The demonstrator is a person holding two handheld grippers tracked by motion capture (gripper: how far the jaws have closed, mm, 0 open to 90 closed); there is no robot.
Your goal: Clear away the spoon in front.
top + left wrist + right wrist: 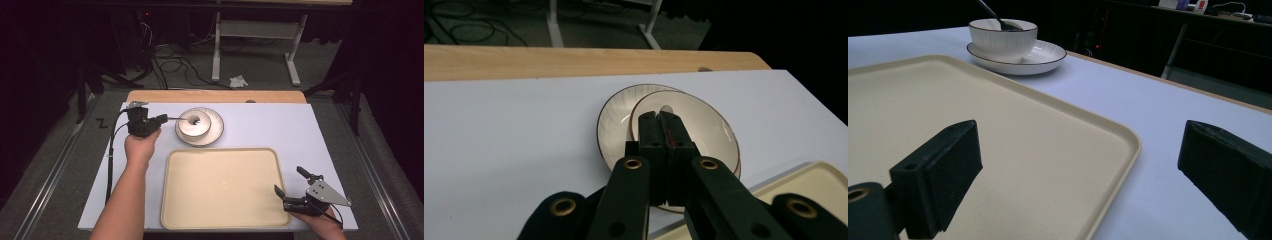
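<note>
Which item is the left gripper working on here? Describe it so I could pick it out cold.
On the white table, beyond the far edge of the empty cream tray, a ribbed saucer carries a small white bowl. The item is the thin spoon in that bowl, its handle pinched by the left gripper.

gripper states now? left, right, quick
Left gripper: jaws shut on the spoon handle, over the bowl.
Right gripper: jaws open, holding nothing.
</note>
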